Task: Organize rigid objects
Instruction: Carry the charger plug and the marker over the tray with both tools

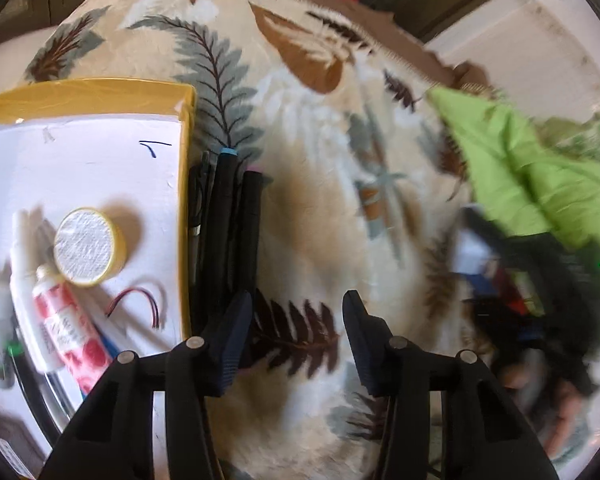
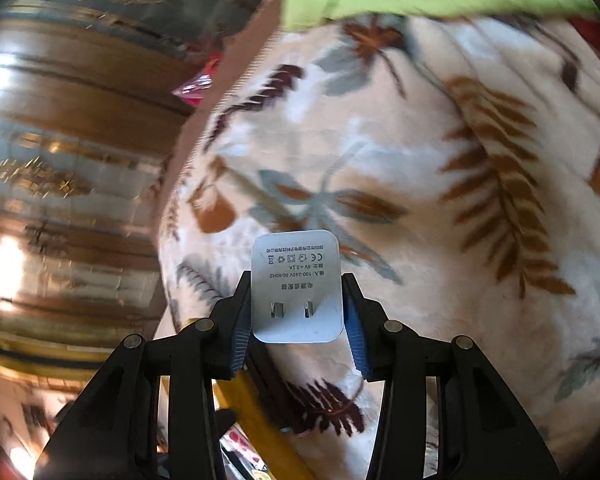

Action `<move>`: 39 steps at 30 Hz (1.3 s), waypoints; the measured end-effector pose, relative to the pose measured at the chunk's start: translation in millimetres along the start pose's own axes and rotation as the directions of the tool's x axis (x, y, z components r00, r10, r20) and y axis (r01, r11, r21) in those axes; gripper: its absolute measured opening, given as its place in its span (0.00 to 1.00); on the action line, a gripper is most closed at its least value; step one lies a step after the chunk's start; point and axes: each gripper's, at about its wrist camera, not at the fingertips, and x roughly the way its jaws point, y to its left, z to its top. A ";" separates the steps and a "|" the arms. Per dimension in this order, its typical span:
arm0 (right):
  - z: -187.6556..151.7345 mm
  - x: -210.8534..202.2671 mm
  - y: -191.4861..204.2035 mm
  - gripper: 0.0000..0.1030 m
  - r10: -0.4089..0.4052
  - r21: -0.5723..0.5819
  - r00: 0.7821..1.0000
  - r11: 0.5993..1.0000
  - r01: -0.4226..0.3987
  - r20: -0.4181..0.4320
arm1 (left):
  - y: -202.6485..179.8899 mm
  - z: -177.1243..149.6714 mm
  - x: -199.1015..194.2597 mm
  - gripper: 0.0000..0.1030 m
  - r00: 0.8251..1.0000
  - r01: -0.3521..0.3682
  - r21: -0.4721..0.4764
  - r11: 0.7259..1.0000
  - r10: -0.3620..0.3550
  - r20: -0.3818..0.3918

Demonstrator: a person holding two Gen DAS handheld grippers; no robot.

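Right gripper (image 2: 296,312) jaws clamp white charger (image 2: 296,280); left gripper (image 1: 296,332) jaws half-open, empty.
Risk: smooth charger slips before reaching yellow box (image 1: 186,200).

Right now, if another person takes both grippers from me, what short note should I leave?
Left gripper: open, empty, over the leaf-print blanket, beside the black pens lying along the yellow box.
Right gripper: shut on the white charger plug, above the blanket.
Done: round tin, red tube and small wire lie in the box.
Left: box the plug and pens.
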 end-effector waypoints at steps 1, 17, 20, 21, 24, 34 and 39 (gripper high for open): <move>-5.0 -3.0 -3.1 0.40 0.004 -0.001 1.000 1.000 -0.004 0.010 | -0.4 0.6 5.5 0.45 1.000 -0.015 -0.002 1.000 0.015 -0.009; 7.3 7.8 -4.9 0.40 0.044 -0.017 0.999 0.999 -0.044 -0.013 | -18.9 -0.1 44.4 0.13 0.956 -0.291 0.072 0.954 0.293 -0.019; 8.0 9.6 -6.1 0.40 0.054 -0.027 0.998 0.998 -0.055 -0.022 | -17.9 -11.8 36.2 0.13 0.979 -0.204 0.052 0.978 0.205 -0.013; 8.4 10.2 -5.4 0.40 0.061 -0.034 0.998 0.998 -0.061 -0.023 | -17.1 -17.9 30.3 0.13 0.984 -0.176 0.048 0.983 0.176 -0.005; 6.1 9.4 1.3 0.40 0.107 -0.076 0.994 0.991 -0.110 -0.034 | -5.3 -37.9 3.7 0.13 0.999 -0.049 -0.005 0.999 0.049 0.016; -67.4 31.1 93.7 0.40 0.299 -0.289 0.910 0.879 -0.379 -0.287 | 88.8 -104.2 -131.0 0.13 0.982 0.112 -0.146 0.983 -0.087 0.170; -127.4 45.0 129.5 0.40 0.242 -0.395 0.885 0.826 -0.403 -0.398 | 136.4 -122.4 -138.8 0.13 0.984 0.055 -0.220 0.974 -0.015 0.178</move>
